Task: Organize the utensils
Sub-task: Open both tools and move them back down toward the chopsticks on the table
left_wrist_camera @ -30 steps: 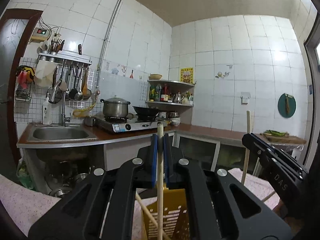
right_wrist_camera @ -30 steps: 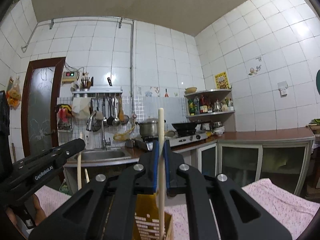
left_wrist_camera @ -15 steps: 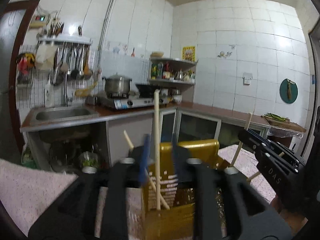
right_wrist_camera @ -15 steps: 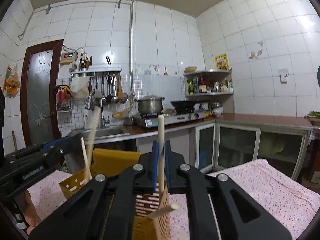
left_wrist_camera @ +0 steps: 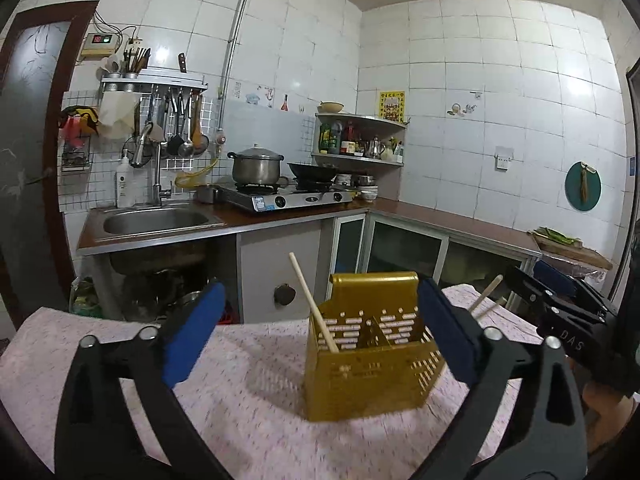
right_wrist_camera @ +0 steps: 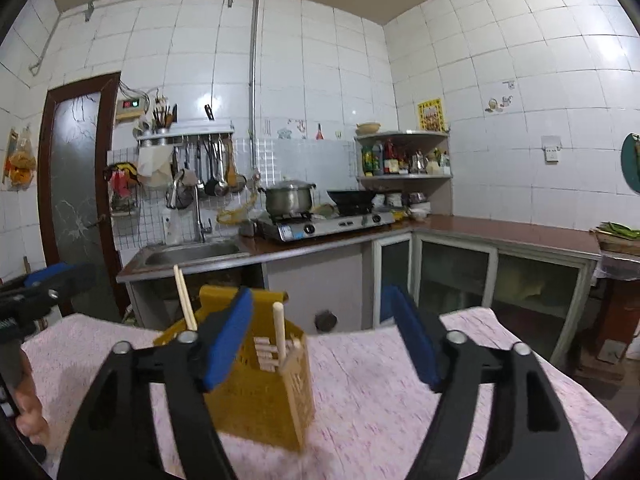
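Note:
A yellow slotted utensil holder stands on the pink-patterned tablecloth. One wooden chopstick leans in its left compartment. Other chopsticks stick out on its right side. My left gripper is short of the holder, its jaws opening wide with nothing pressed between the blue pads. My right gripper is to the holder's right, its jaws also opening and empty. Each gripper shows at the edge of the other's view, the right and the left.
Behind the table runs a brown counter with a steel sink, a gas stove with a pot and a wok, and a corner shelf of bottles. Glass-door cabinets stand below. A hand holds the left gripper.
Both grippers were shut on upright chopsticks over the holder. Both have let go, opened wide and pulled back from it. The chopsticks now rest inside the holder.

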Tool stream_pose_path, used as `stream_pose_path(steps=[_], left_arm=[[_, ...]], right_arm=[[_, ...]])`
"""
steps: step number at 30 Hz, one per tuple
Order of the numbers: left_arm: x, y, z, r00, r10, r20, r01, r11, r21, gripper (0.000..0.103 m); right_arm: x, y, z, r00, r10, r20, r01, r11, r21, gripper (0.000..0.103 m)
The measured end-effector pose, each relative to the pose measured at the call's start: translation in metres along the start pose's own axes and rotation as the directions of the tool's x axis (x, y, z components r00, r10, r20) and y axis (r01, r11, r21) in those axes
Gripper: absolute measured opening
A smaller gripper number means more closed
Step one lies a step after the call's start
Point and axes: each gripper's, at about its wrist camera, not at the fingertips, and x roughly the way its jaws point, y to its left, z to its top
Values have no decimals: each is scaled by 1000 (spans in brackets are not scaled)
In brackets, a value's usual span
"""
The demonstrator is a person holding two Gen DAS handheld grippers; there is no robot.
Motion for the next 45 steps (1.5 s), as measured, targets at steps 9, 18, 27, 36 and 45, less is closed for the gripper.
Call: stream_pose_path(steps=[9, 18, 27, 36, 45], left_arm=[[-52, 2, -19, 994, 21, -103, -23, 999, -22, 98], [-66, -3, -74, 965, 33, -258, -37, 999, -12, 98], [-66, -22, -116, 920, -39, -389, 48, 999, 15, 98], [-67, -34, -134, 883, -108, -456, 109, 994, -23, 98], [-55, -68, -153, 852, -81, -517, 156, 982, 104, 90]], right_arm=[[-54, -3, -24, 990, -35, -136, 33, 999, -15, 88], [-74, -4, -72, 960, -60, -274, 57, 998, -18, 88], [-76, -1, -115, 910, -72, -408, 58, 997, -46, 76], [-78, -22, -130, 875, -101, -473, 99, 995, -28, 68], [-82, -46, -134, 859, -127, -496, 143, 990, -6, 68]])
